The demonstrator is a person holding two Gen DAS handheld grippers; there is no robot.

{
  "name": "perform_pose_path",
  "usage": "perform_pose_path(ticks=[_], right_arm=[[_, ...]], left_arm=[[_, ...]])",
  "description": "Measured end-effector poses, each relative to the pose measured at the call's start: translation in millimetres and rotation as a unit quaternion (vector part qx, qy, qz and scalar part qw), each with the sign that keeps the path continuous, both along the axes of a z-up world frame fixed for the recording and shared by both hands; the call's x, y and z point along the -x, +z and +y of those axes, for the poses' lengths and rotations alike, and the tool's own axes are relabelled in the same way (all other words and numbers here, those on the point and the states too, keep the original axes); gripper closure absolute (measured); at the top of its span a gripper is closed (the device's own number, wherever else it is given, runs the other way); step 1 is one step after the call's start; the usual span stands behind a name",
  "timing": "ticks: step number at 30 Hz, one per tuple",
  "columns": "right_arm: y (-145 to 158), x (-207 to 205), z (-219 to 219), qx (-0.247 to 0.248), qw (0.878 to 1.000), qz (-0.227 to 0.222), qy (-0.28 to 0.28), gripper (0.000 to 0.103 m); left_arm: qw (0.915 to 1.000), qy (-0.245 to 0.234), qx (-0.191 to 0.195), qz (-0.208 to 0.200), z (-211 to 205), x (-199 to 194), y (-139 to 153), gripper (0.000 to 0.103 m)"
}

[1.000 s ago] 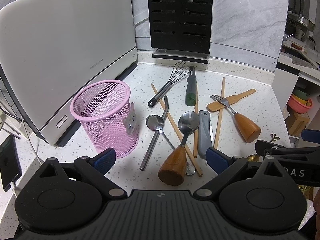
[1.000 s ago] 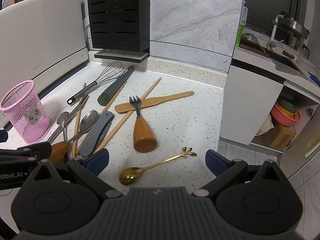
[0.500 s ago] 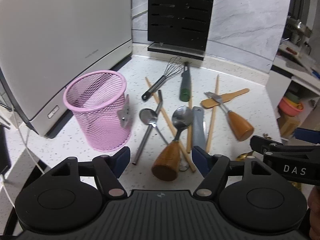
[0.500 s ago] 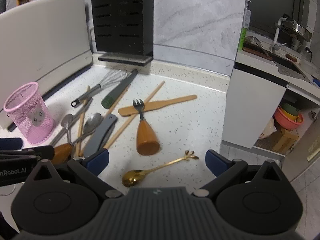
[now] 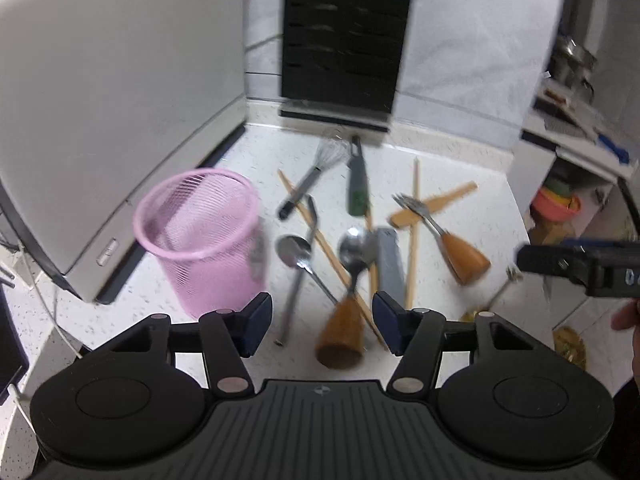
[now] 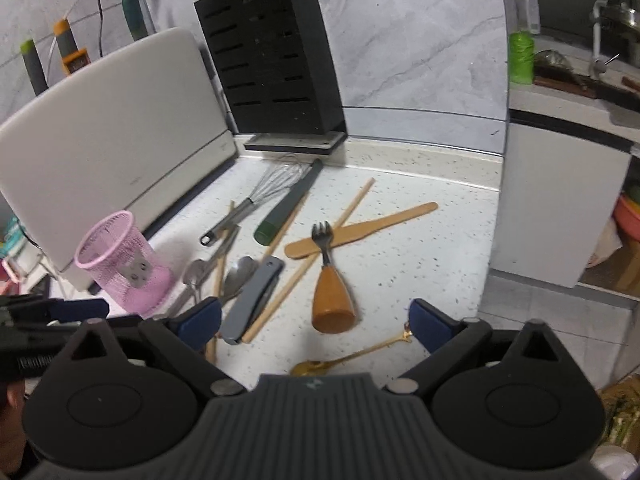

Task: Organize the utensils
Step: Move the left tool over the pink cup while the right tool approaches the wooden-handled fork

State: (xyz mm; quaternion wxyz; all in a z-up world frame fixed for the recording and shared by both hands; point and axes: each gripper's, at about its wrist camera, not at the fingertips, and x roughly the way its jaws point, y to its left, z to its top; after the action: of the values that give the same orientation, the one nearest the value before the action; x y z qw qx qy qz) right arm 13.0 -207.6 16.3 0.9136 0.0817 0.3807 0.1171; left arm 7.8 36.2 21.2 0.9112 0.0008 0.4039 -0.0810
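Left wrist view: the left gripper (image 5: pixel 322 326) is hovering over the counter (image 5: pixel 460 168) with its jaws closing, gripping nothing. The wooden-handled spoon (image 5: pixel 345 308) is lying in the gap between the fingers (image 5: pixel 256 320), its butt nearest the camera and its bowl pointing away; the pads are not touching it. A steel spoon (image 5: pixel 294 264) is lying just beyond the left finger. The pink basket (image 5: pixel 200 236) is standing upright ahead of the left finger, to its left. The grey knife (image 5: pixel 390 264) and chopsticks (image 5: pixel 414 232) are lying just beyond the right finger. Farther out are lying the fork (image 5: pixel 448 240), spatula (image 5: pixel 436 204), whisk (image 5: pixel 312 178) and green-handled tool (image 5: pixel 358 184). The right gripper (image 5: pixel 580 268) is showing at the right edge. The picture is blurred.

Right wrist view: the right gripper (image 6: pixel 316 324) is hovering wide apart, jaws closing, with nothing grasped. The fork's (image 6: pixel 330 276) wooden handle is lying between the fingers (image 6: pixel 434 324), slightly ahead of the tips, tines pointing away. The gold spoon (image 6: pixel 352 356) is lying between the fingers nearer the camera, its leafy end beside the right finger. The knife (image 6: pixel 254 300) and a chopstick (image 6: pixel 304 264) are lying just beyond the left finger. The basket (image 6: pixel 124 260) is standing far left, behind the left gripper (image 6: pixel 52 316).
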Motion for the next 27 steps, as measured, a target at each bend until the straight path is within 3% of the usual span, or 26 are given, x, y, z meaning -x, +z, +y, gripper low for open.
perform_pose_path(ticks=[7, 10, 12, 18, 21, 24, 27], right_arm=[[11, -25, -11, -0.029, 0.999, 0.009, 0.020, 0.028], [17, -31, -12, -0.060, 0.998, 0.005, 0.027, 0.028], [19, -34, -8, -0.068, 0.997, 0.003, 0.032, 0.028], [26, -35, 4, -0.056, 0.997, -0.022, 0.046, 0.028], [32, -39, 11, -0.039, 0.997, -0.041, 0.058, 0.029], [39, -44, 17, -0.011, 0.994, -0.077, 0.071, 0.038], [44, -56, 27, 0.030, 0.990, -0.100, 0.090, 0.044]], left_arm=[[0.9983, 0.051, 0.024, -0.011, 52, -19, 28, 0.034], [0.9970, 0.062, 0.045, 0.007, 67, -24, 33, 0.034], [0.9955, 0.067, 0.061, 0.027, 76, -29, 35, 0.041], [0.9952, 0.086, 0.025, 0.038, 79, -36, 39, 0.050], [0.9945, 0.091, 0.041, 0.030, 83, -37, 43, 0.054], [0.9926, 0.092, 0.075, 0.025, 89, -37, 43, 0.054], [0.9948, 0.070, 0.073, -0.009, 88, -33, 40, 0.051]])
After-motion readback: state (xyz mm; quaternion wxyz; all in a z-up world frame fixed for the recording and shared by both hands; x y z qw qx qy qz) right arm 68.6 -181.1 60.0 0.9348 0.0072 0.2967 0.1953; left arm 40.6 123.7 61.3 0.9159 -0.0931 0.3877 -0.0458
